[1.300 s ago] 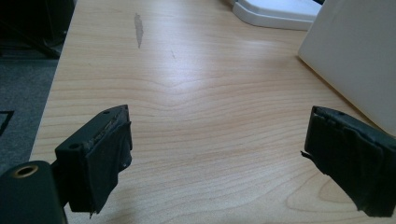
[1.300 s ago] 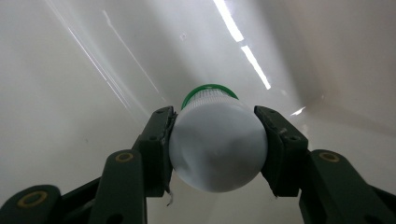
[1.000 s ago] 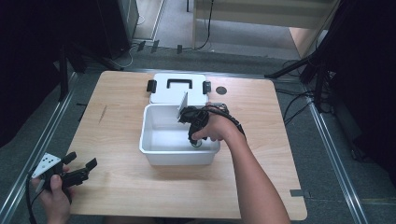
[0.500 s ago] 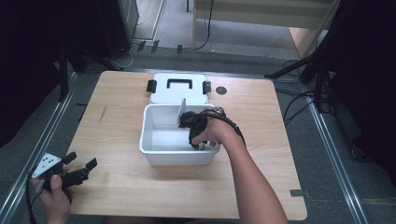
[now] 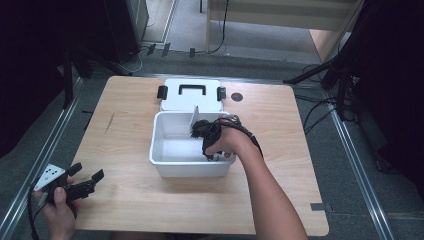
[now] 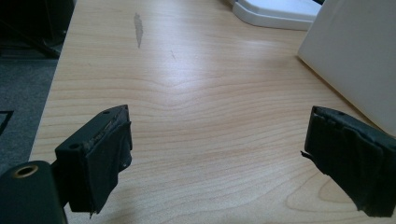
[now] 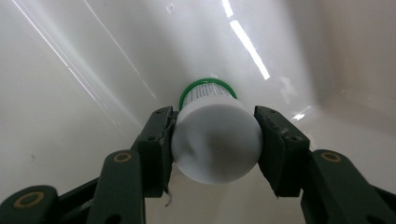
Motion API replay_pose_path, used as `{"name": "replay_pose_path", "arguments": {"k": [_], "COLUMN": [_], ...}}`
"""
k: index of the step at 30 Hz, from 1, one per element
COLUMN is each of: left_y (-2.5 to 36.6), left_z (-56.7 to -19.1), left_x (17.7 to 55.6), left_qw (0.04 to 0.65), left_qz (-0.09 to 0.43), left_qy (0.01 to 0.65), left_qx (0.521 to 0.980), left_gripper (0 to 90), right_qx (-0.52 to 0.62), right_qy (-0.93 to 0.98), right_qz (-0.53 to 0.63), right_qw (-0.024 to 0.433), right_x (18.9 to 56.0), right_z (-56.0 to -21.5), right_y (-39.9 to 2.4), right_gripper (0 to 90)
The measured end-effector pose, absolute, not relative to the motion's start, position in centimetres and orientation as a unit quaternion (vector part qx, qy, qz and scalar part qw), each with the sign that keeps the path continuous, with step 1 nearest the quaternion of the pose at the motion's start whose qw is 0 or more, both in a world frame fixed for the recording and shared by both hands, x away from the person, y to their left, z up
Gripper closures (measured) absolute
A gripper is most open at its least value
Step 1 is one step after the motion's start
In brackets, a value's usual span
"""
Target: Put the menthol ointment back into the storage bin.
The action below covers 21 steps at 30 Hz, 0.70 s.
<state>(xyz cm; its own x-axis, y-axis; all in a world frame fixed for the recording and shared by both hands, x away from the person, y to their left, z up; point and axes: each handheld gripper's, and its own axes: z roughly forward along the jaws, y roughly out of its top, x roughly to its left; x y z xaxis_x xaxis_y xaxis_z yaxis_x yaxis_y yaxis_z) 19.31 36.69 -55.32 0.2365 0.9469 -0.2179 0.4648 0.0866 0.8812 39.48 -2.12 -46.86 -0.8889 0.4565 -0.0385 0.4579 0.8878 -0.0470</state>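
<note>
**Right gripper clamped on bottle inside bin; walls close on all sides**

The right gripper is closed on a small white bottle, one jaw against each side of its body, the rounded base toward the camera and a green band at the far end. The bottle lies low in the white bin, close to the floor at the near right corner. In the high view, the right hand reaches down over the bin's right rim.

Assessment: the grip looks centred and square. The smooth round body could roll between the pads, so pressure should hold steady and any lift should go straight up before travel sideways.

Clearances: bin walls stand close around the bottle; the right wall is nearest. A thin upright divider stands at the far rim, near the hand. Beyond the bin, its lid lies flat, touching or just beside the far wall.

The left gripper rests wide open and empty at the table's near left corner, well apart. Bare tabletop lies left, right and in front of the bin.
</note>
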Motion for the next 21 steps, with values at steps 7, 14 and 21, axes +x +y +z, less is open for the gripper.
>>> {"name": "replay_pose_path", "arguments": {"k": [7,14,21], "left_y": [36.7,36.7,36.7], "left_z": [-55.3,-55.3,-55.3], "left_x": [19.3,19.3,19.3], "left_qw": [0.475,0.475,0.476], "left_qz": [0.254,0.254,0.254], "left_qy": [0.563,0.563,0.563], "left_qx": [0.627,0.627,0.626], "left_gripper": [8.3,8.3,8.3], "right_qx": [0.242,0.232,0.246], "right_qy": [0.97,0.972,0.968], "right_qz": [-0.013,-0.015,0.001], "right_qw": [0.016,0.024,0.045], "right_x": [39.4,38.9,39.1], "right_z": [-45.4,-43.9,-41.5], "right_y": [-2.5,-2.6,-3.1], "right_gripper": [40.7,33.4,28.8]}}
